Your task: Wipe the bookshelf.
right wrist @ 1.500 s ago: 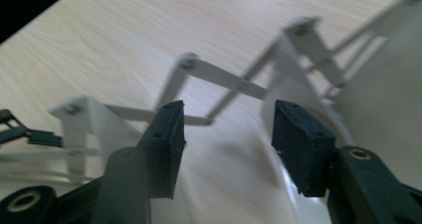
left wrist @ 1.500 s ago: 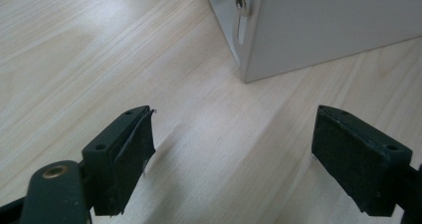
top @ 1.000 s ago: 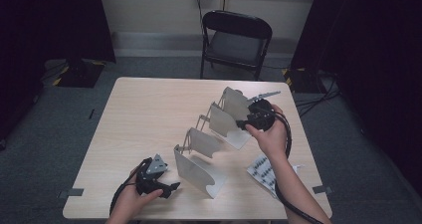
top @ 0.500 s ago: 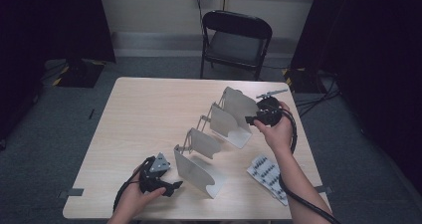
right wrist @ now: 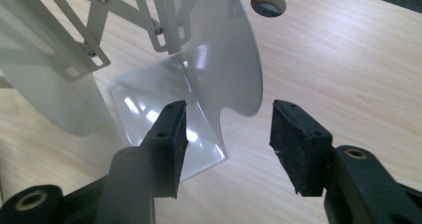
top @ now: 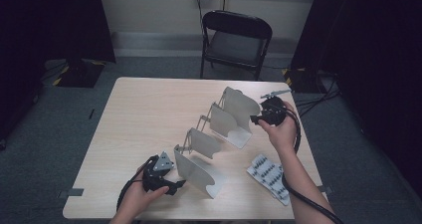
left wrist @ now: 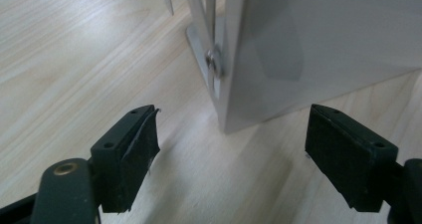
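A white metal folding rack of several upright plates joined by scissor bars stands slantwise on the wooden table. My left gripper lies at its near end, open. The nearest plate's lower corner stands just ahead of the gap, untouched, and the jaws have just been closing a little. My right gripper is at the far end, open. The farthest plate's curved edge rises ahead between the jaws, clear of both pads. These jaws have also just been closing slightly.
A white card with rows of dark pieces lies near the table's front right corner, under the right forearm. A round cable hole is in the tabletop beyond the rack. A black folding chair stands behind the table.
My right gripper has shifted a little to the right and down along the rack's far end. The left gripper and the rack have stayed put.
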`<state>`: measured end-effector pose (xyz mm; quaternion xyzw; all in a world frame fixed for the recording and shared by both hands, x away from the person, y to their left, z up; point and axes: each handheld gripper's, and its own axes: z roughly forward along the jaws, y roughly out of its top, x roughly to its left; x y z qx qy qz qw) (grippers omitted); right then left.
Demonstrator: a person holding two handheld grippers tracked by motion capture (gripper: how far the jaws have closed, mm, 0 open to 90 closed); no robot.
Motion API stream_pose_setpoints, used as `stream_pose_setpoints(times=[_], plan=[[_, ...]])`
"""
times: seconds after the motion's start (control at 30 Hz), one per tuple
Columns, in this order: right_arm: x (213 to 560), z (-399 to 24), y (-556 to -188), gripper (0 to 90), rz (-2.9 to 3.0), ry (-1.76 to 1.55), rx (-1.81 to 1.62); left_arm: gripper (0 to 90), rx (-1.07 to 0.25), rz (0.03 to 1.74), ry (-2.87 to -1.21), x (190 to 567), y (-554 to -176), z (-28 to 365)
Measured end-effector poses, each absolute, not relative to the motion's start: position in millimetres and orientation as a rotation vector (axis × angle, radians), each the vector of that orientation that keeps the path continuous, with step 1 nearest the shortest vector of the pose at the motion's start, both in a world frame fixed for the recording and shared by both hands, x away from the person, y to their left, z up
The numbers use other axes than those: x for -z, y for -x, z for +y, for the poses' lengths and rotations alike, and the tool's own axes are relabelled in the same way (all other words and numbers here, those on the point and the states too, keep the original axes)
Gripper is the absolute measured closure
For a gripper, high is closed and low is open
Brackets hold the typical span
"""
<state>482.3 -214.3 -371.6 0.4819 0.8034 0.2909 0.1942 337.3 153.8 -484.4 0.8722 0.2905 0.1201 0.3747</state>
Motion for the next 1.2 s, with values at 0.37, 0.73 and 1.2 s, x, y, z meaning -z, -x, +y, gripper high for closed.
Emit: stream_pose_setpoints(times=[0.37,0.73,1.2], plan=[[370.7,-210.3,-481.5,69.9,2.274,-1.374,-0.904,27.0,-0.298,0.748,-2.212,480.6,-337.2,145.5],[370.2,-199.4,-472.4,77.5,2.311,-1.316,-0.895,28.0,-0.302,0.734,-2.208,479.0,-336.0,131.3],[372.9,-197.0,-468.8,73.6,2.301,-1.294,-0.923,29.1,-0.287,0.726,-2.186,481.5,-334.5,118.4]])
